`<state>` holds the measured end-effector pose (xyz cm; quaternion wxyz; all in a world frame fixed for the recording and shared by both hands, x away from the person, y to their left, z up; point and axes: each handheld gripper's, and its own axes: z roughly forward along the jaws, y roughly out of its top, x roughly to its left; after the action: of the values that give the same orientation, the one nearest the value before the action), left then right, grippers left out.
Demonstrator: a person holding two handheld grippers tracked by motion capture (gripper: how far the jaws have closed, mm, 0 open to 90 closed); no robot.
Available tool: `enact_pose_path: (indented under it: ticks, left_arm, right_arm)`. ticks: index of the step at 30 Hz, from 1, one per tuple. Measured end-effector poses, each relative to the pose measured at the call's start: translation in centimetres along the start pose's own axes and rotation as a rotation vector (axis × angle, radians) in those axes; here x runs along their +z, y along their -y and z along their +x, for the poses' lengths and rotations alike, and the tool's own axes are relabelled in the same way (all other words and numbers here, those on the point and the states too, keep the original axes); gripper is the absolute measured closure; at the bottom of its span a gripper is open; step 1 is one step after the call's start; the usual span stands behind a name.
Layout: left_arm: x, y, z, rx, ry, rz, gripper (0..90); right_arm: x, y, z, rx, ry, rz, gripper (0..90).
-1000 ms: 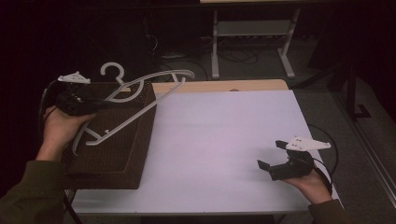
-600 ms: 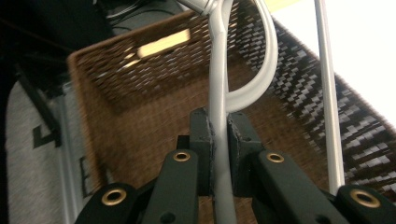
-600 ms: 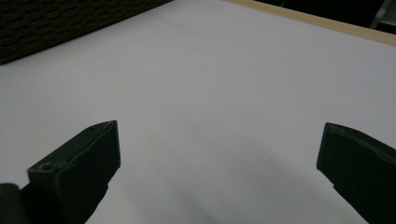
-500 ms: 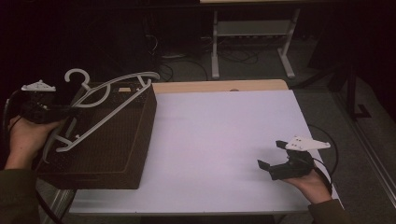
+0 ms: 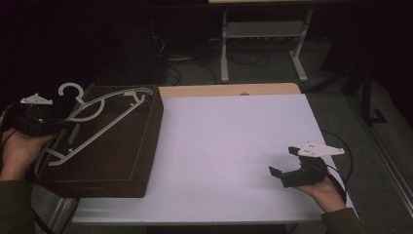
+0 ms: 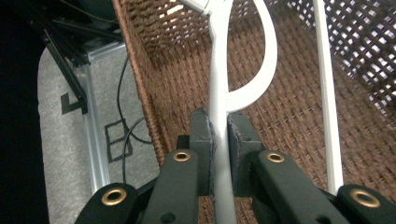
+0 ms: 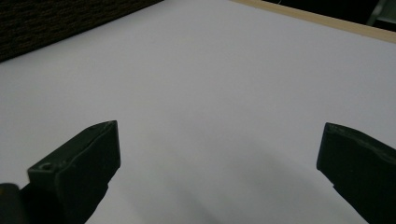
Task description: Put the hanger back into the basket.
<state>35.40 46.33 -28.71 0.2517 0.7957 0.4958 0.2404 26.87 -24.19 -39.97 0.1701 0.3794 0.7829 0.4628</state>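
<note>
L gripper (image 6: 219,140) pinches white hanger (image 5: 104,119) over wicker basket (image 5: 126,161), far left; R gripper (image 5: 288,165) spread, idle. Thin bar could slip or snag the weave.

left gripper (image 6: 219,135) | jaws clamped on hanger (image 6: 219,88) bar | wicker basket (image 6: 289,107) seen behind | floor at left

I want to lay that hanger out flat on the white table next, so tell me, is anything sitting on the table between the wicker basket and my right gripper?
Nothing visible. The white tabletop lies bare from the basket across to the open right gripper. The hanger is clamped in the left gripper over the basket.
</note>
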Motion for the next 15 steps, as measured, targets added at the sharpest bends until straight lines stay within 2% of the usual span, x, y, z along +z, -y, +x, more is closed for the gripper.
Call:
enact_pose_path:
  ticks: [12, 15]
  left_arm:
    - [1.8, 0.2, -0.8, 0.013, 0.025, 0.042, 82.4]
    - [2.0, 0.3, -0.7, 0.004, 0.047, 0.043, 81.7]
  right_arm:
    - [0.0, 0.0, 0.0, -0.003, -0.002, 0.006, 0.0]
    - [0.0, 0.0, 0.0, -0.002, 0.000, 0.008, 0.0]
